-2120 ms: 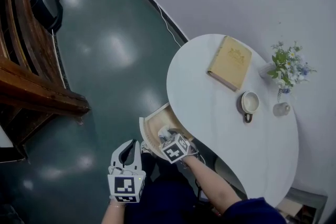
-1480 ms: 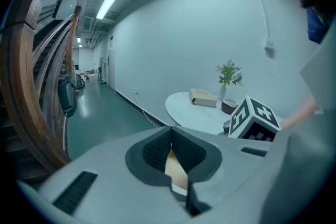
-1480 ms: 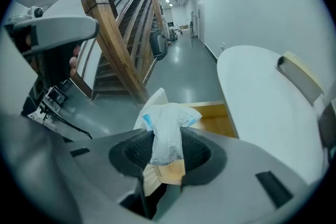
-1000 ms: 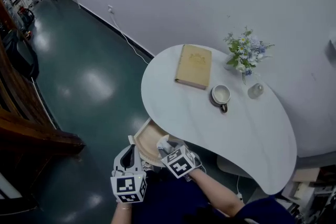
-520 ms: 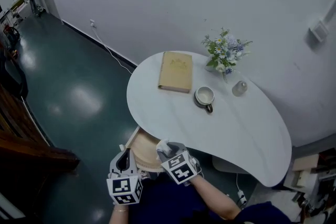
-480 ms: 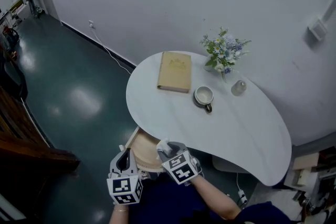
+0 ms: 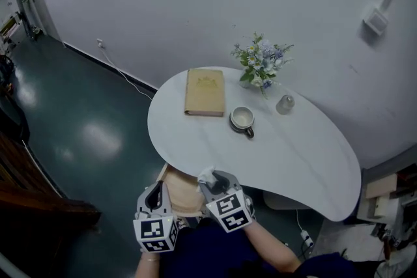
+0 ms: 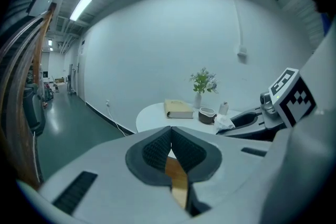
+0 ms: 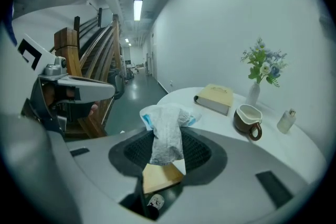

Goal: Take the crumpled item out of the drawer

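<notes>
The crumpled item [image 9: 167,134], a white wad with blue edges, sticks up between the pads of my right gripper [image 9: 168,149], which is shut on it. In the head view the right gripper [image 7: 212,179] holds the crumpled item [image 7: 206,174] just above the open wooden drawer [image 7: 177,191] under the table's near edge. My left gripper [image 7: 155,195] hovers to the left of the drawer. Its jaws meet with nothing between them in the left gripper view [image 8: 170,136]. That view also shows the crumpled item [image 8: 224,122] at the right.
The white kidney-shaped table [image 7: 293,153] carries a tan book [image 7: 204,92], a brown cup [image 7: 242,119], a vase of flowers [image 7: 259,62] and a small glass bottle [image 7: 285,103]. A white wall stands behind. Dark green floor lies at the left, with wooden stairs beyond it.
The right gripper has come up out of the drawer with the crumpled item in it. The head view has swung, so the table now sits more central. The left gripper stays shut.
</notes>
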Demonstrator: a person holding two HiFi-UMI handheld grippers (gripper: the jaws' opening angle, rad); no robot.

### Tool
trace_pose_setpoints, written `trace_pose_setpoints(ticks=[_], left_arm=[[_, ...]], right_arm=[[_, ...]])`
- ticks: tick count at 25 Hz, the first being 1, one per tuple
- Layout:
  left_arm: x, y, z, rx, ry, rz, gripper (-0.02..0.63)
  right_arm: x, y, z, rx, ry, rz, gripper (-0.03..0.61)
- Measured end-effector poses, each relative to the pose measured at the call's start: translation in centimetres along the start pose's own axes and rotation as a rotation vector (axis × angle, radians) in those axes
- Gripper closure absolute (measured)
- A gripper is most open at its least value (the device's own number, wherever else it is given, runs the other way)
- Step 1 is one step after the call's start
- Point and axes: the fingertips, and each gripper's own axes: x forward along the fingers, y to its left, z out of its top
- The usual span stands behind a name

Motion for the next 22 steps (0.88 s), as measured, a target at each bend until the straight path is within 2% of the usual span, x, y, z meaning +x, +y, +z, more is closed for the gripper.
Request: trace_pose_setpoints(ticks=[5,15,22], left_arm=[[0.2,-0.7,2.4,0.018,-0.051,-0.026,0.609],[-0.6,-2.3,8.6,0.128,-0.217,-0.028,0.609],[-1.8,-2.9,12.6,0.118,-0.295,-0.017,0.609]], right_arm=[[-1.7,-1.4,2.7,0.015,-0.110,-0.070,0.420],[-5.9,-3.4,9.4,0.003,-0.352,-0.156,0.419],[-8.4,-3.9,13.1,0.000,-0.517,-0.175,0.419]])
